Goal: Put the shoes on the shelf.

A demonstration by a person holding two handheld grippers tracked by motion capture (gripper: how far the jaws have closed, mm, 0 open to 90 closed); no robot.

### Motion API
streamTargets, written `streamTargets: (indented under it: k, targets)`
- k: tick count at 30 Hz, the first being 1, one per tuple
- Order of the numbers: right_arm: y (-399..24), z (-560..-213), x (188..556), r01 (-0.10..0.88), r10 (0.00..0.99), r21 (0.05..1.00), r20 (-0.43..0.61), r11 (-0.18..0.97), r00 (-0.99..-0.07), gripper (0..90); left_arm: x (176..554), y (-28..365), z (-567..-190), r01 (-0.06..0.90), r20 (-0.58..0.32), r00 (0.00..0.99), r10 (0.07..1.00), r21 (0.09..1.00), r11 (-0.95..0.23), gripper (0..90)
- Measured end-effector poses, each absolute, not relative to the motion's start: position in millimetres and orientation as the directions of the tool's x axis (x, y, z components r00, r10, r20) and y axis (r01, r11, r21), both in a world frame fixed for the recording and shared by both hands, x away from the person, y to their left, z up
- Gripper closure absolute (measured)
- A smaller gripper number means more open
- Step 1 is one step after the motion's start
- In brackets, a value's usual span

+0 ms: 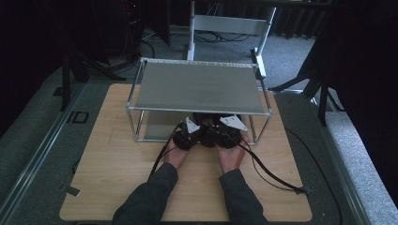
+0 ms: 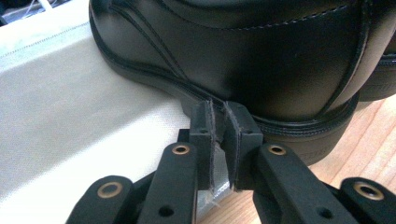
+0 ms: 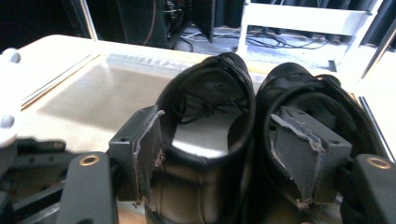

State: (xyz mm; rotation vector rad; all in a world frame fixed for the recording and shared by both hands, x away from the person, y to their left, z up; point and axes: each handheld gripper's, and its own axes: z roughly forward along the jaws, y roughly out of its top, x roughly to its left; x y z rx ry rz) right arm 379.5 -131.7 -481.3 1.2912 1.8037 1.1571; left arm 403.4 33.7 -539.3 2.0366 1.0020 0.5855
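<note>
Two tools, two black shoes, one two-tier metal rack and one wooden counter (image 1: 112, 187). High view: the rack (image 1: 197, 86) stands at the far middle of the counter, its upper shelf bare and its lower shelf open toward the person; bare wood lies to the left, to the right and on the near side of it. The left hand (image 1: 174, 157) and right hand (image 1: 230, 158) come in side by side at the rack's near edge, each carrying a tool, the left tool (image 1: 185, 136) just beside the right tool (image 1: 225, 133), with cables trailing back over the counter. The shoes (image 1: 206, 123) sit as a dark pair under the upper shelf at that near edge, partly hidden by the tools. Left gripper view: the left tool (image 2: 221, 121) has its jaws pressed together with nothing seen between them, their tips touching the welt of the left shoe (image 2: 243, 56) near its heel; this shoe is smooth black leather with stitched seams and a thick sole, its heel overhanging the shelf edge above the wood. Right gripper view: the right tool (image 3: 224, 144) has its jaws spread wide, one outside the heel of the left shoe (image 3: 205, 116) and the other inside the collar of the right shoe (image 3: 308, 98); the two shoes touch, openings upward, toes pointing away over the grey shelf.
</note>
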Motion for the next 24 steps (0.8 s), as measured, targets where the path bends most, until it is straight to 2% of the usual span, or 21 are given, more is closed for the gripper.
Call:
streamTargets:
  k: [4,5,13,24]
  targets:
    - [-136,-481,377,0.395,0.946,0.909,0.000,0.135,-0.324,31.6,403,35,-539,0.455,0.052,0.584,0.810,0.805,-0.380,81.4]
    - [-154,-484,370,0.410,0.947,0.903,0.011,0.129,-0.321,32.5,403,36,-539,0.454,0.053,0.585,0.809,0.805,-0.381,79.5]
    - [-192,-481,358,0.429,0.951,0.896,0.025,0.115,-0.307,32.1,397,41,-537,0.459,0.026,0.596,0.802,0.809,-0.367,75.8]
    - [-233,-496,345,0.517,0.941,0.826,-0.045,0.223,-0.334,33.6,371,66,-530,0.476,-0.039,0.638,0.769,0.804,-0.355,68.8]
